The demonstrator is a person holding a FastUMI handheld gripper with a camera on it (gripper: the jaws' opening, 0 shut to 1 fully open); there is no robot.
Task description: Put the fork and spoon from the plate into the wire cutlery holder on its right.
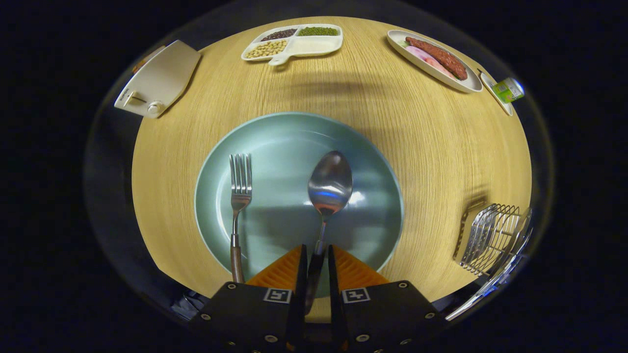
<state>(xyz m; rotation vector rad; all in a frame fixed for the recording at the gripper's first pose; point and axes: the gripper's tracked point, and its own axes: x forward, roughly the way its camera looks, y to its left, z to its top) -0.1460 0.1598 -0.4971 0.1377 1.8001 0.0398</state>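
A pale green plate (274,142) lies on the wooden table just ahead of my fingers. A fork (240,196) with a dark handle rests on the plate's left side, tines pointing away from me. The spoon (329,182) lies right of it, bowl up over the plate's middle. Its dark handle runs back between my two fingers. My gripper (316,260) is closed narrowly around that handle, both fingers against it. The wire cutlery holder (493,238) stands on the table to the right of the plate.
A white appliance with knobs (158,81) sits at the far left. A divided tray of beans (293,43) is at the far edge. A dish with sausage (434,59) and a small green can (509,89) are at the far right.
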